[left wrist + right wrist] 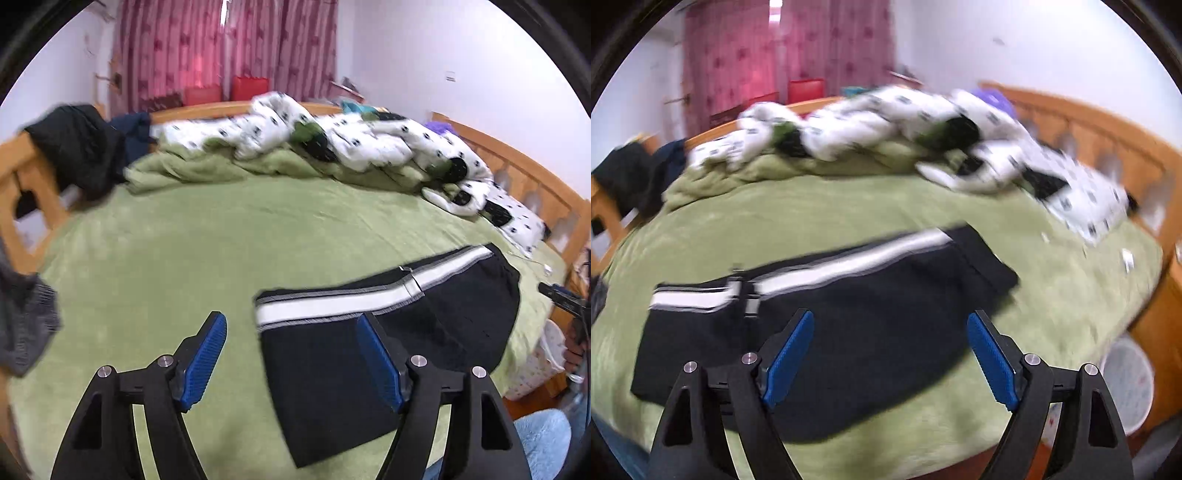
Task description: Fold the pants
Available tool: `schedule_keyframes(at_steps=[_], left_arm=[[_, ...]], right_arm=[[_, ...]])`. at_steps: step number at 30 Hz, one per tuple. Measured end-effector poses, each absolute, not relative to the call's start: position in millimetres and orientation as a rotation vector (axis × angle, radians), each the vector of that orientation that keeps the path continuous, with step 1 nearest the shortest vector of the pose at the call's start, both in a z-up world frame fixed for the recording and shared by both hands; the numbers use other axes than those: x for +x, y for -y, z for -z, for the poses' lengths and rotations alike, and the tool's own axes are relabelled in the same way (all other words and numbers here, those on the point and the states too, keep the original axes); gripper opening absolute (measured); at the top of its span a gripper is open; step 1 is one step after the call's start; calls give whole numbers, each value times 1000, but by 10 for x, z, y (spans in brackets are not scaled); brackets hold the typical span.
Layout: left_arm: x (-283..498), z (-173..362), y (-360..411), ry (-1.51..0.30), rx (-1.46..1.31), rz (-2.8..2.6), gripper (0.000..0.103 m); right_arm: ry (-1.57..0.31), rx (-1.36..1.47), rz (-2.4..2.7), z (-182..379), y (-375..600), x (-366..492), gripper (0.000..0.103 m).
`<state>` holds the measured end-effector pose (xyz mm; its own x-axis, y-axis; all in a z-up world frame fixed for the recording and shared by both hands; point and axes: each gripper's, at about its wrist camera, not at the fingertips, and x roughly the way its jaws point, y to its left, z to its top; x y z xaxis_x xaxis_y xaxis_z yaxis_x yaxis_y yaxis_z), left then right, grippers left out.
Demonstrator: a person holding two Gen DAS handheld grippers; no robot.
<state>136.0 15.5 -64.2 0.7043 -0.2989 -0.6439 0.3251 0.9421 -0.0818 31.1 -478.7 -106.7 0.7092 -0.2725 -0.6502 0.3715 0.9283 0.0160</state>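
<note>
Black pants with a white and grey side stripe lie folded flat on the green bedspread. In the left wrist view my left gripper hovers open above the pants' left end, one blue pad over the bedspread, the other over the black cloth. Nothing is between its fingers. In the right wrist view the same pants stretch across the middle, and my right gripper stands open above their near edge, holding nothing. This view is blurred by motion.
A white spotted duvet is bunched along the far side of the bed, by the wooden bed frame. Dark clothes hang over the frame at left. A grey garment lies at the left edge. A white basket stands on the floor at right.
</note>
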Motion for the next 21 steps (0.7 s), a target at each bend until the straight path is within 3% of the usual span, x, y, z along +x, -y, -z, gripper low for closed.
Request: schedule_keyframes(at_steps=[4, 12, 20, 21], left_arm=[[1710, 1301, -148, -796, 34, 416, 71], [2181, 2274, -380, -1004, -284, 501, 71], [2464, 2441, -297, -1003, -337, 604, 69], [2512, 2444, -286, -1008, -352, 606, 67]], right_arm=[[-727, 237, 383, 1520, 5170, 393, 84], [-752, 450, 355, 2098, 5655, 699, 84], [-704, 598, 336, 2336, 6043, 1262, 84], [-708, 609, 339, 2321, 6074, 1334, 79]])
